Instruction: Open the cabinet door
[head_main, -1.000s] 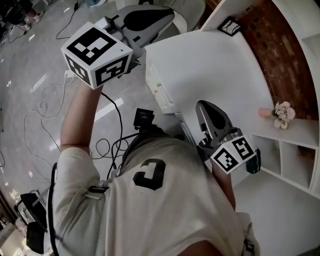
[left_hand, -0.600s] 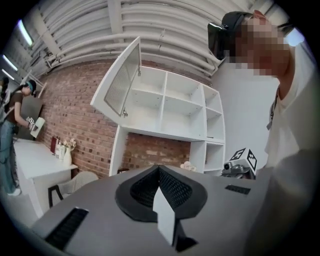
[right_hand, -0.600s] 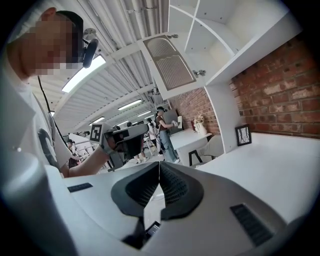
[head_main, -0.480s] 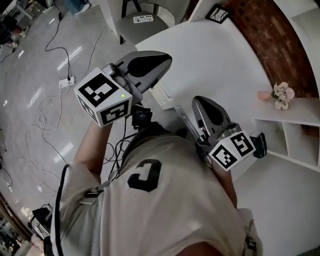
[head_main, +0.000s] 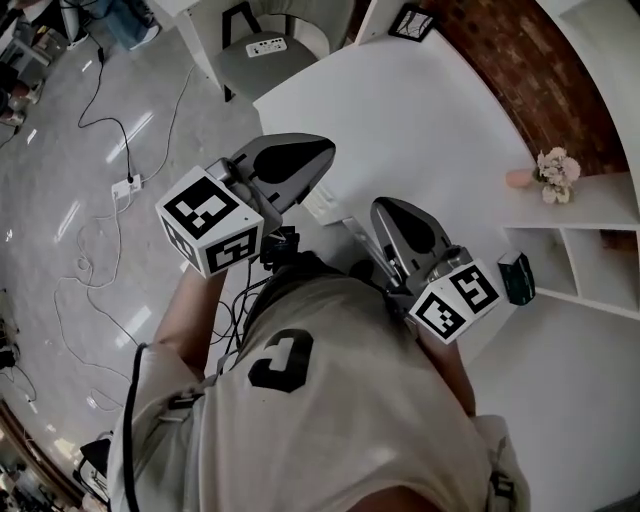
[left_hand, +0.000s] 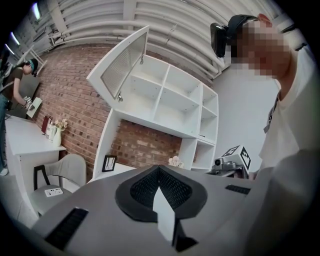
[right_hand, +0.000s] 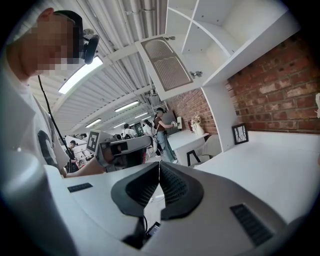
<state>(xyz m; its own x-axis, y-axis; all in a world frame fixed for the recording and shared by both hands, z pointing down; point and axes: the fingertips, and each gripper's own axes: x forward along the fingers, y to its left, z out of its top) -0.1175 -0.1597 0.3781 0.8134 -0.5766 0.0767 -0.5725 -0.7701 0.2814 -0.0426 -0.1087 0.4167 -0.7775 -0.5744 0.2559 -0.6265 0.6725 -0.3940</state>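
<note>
Head view shows my left tool (head_main: 318, 152) and right tool (head_main: 385, 212) by the tabletop (head_main: 420, 110) edge, both pinched shut on nothing. Cabinet door (left_hand: 122, 62) stands swung up, upper left of the left gripper view.

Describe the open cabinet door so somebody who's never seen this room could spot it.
Find the big white shelf unit against the red brick wall. In the left gripper view, at its top left, the cabinet door is swung up and outward. Every other compartment in view is an open cubby, and this door alone shows a grille-like panel on its inner face.
</note>
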